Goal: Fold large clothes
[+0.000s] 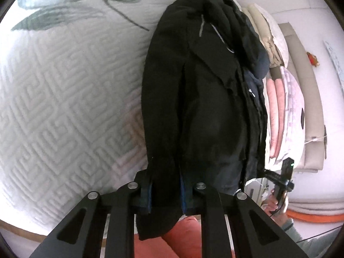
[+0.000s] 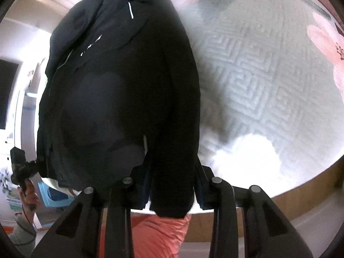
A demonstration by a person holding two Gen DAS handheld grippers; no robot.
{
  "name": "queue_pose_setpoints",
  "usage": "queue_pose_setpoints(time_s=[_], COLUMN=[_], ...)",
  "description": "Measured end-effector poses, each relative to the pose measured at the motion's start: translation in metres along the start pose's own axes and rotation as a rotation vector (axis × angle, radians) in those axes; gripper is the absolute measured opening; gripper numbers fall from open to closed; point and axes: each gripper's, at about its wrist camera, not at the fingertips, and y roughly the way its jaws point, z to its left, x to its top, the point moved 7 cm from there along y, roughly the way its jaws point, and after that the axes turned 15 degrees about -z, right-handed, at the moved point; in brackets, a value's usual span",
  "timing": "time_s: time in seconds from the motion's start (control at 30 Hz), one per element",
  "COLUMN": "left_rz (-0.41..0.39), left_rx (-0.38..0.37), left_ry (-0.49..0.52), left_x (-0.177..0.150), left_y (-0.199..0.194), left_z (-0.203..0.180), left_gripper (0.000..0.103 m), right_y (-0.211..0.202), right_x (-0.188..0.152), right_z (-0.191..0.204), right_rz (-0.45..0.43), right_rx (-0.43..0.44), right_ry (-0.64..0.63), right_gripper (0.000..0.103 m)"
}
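Observation:
A large black jacket (image 1: 200,99) with thin grey reflective strips lies stretched lengthwise over the quilted white bedspread (image 1: 64,99). My left gripper (image 1: 166,195) is shut on one corner of its near edge, with cloth hanging down between the fingers. The right gripper shows far right in the left wrist view (image 1: 283,178), held in a hand. In the right wrist view the same jacket (image 2: 120,90) fills the left half, and my right gripper (image 2: 172,191) is shut on the other near corner. The left gripper shows at the far left edge (image 2: 20,165).
The bedspread (image 2: 258,81) has pink flower and grey leaf prints. Folded pink and cream bedding (image 1: 279,111) is stacked beside the jacket. The bed's wooden edge (image 2: 301,195) runs near me. Orange cloth (image 2: 159,236) lies below the grippers. A blue stool (image 2: 53,195) stands on the floor.

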Motion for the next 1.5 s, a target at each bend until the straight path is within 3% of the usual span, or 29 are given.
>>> queue_pose_setpoints(time_s=[0.07, 0.23, 0.3, 0.33, 0.4, 0.43, 0.47, 0.57, 0.67, 0.8, 0.97, 1.17, 1.33, 1.5], left_rz=[0.016, 0.038, 0.034, 0.031, 0.027, 0.027, 0.032, 0.004, -0.062, -0.166, -0.257, -0.355, -0.396, -0.388], left_rx=[0.004, -0.03, -0.025, -0.015, 0.023, 0.039, 0.053, 0.046, -0.019, -0.102, -0.163, -0.157, -0.12, -0.04], left_ry=[-0.018, -0.083, -0.078, -0.067, -0.028, -0.002, 0.023, 0.036, -0.021, -0.034, 0.033, 0.064, 0.083, -0.003], left_x=[0.001, -0.005, -0.006, -0.007, -0.007, -0.009, -0.01, -0.001, 0.026, 0.086, 0.175, 0.281, 0.355, 0.413], left_y=[0.004, 0.013, 0.013, 0.014, 0.014, 0.014, 0.013, 0.001, -0.026, -0.052, -0.055, -0.041, -0.018, 0.046], left_z=[0.008, 0.012, 0.008, 0.006, 0.002, -0.001, -0.004, -0.018, -0.037, -0.077, -0.135, -0.18, -0.197, -0.179], left_gripper=[0.017, 0.045, 0.049, 0.048, 0.042, 0.014, 0.009, 0.008, 0.008, 0.008, 0.008, 0.009, 0.009, 0.012], right_y=[0.003, 0.008, 0.008, 0.009, 0.01, 0.008, 0.006, -0.007, -0.034, -0.075, -0.1, -0.107, -0.088, -0.013], right_x=[0.0, 0.005, 0.005, 0.005, 0.002, 0.002, 0.004, 0.012, 0.033, 0.092, 0.199, 0.328, 0.415, 0.484], right_z=[-0.009, -0.016, -0.012, -0.007, 0.002, 0.008, 0.013, 0.022, 0.03, 0.044, 0.081, 0.118, 0.15, 0.159], right_rz=[0.005, -0.01, -0.008, -0.003, 0.014, 0.014, 0.009, -0.006, -0.029, -0.074, -0.137, -0.207, -0.235, -0.208], right_rx=[0.027, 0.05, 0.039, 0.035, 0.006, -0.001, -0.001, -0.029, -0.012, 0.048, 0.135, 0.201, 0.196, 0.169], right_ry=[0.053, 0.125, 0.101, 0.085, 0.02, -0.006, -0.025, -0.06, -0.052, 0.011, 0.028, 0.007, -0.055, -0.035], right_gripper=[0.039, 0.045, 0.048, 0.048, 0.033, 0.024, 0.017, 0.012, 0.011, 0.01, 0.01, 0.01, 0.01, 0.011])
